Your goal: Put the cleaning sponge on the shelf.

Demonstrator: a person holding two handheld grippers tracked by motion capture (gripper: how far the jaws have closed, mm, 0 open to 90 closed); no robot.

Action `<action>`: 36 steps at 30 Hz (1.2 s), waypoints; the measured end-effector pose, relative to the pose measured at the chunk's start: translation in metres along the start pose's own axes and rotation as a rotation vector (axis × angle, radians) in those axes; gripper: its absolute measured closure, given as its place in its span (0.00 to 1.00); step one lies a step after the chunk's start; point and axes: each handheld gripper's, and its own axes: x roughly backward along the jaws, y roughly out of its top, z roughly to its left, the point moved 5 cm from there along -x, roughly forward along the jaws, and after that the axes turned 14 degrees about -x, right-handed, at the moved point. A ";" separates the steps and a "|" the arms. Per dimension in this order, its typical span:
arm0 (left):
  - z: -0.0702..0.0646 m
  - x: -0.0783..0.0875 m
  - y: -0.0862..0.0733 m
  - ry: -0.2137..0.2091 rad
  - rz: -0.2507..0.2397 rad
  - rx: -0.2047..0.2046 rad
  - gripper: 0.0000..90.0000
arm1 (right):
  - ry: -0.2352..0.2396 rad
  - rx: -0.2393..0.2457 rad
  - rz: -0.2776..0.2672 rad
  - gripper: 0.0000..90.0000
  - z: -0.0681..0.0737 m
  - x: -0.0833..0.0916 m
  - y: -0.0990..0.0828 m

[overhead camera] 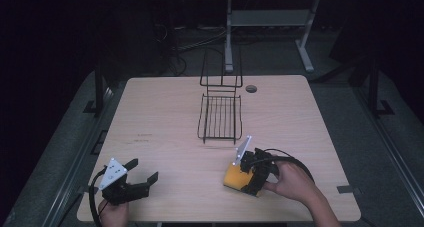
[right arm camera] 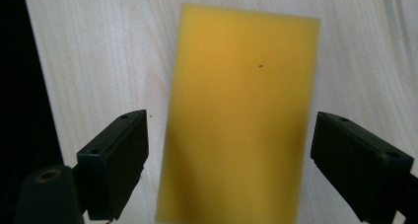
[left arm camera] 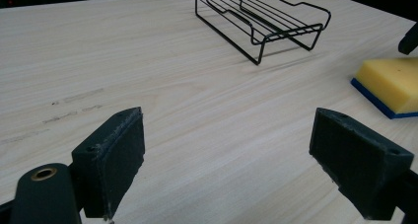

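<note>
- Progress: you have your right gripper (right arm camera: 229, 150) poised over the sponge (right arm camera: 241, 115), jaws spread wide to either side of it, nothing clamped yet. The grasp, the lift and (a guess) a move toward the wire rack (overhead camera: 220, 118) are likely left.
- Left gripper (left arm camera: 231, 155): jaws wide apart, holding nothing, hovering over bare table (overhead camera: 165, 117), sponge well off to its right.
- Sponges: one, yellow over a blue underside, flat on the table between your right jaws.
- Wire racks: one, black, empty, beyond both grippers.
- Grippers: two.

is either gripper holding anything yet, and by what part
Nothing is held. The right gripper is open, its fingers straddling the yellow sponge's long sides. The left gripper is open over bare table.
</note>
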 end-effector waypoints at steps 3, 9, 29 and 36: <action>-0.001 0.000 0.000 -0.002 0.000 -0.003 0.14 | -0.005 -0.008 0.022 0.16 -0.002 -0.005 0.001; 0.000 0.000 0.000 0.000 -0.002 0.001 0.14 | 0.001 -0.010 0.041 0.16 -0.002 -0.014 0.003; -0.001 0.000 0.001 -0.005 -0.004 -0.003 0.14 | -0.015 -0.001 0.081 0.21 -0.003 -0.030 0.003; -0.002 0.000 0.001 -0.007 -0.005 -0.003 0.14 | -0.016 -0.001 0.079 0.22 -0.003 -0.029 0.001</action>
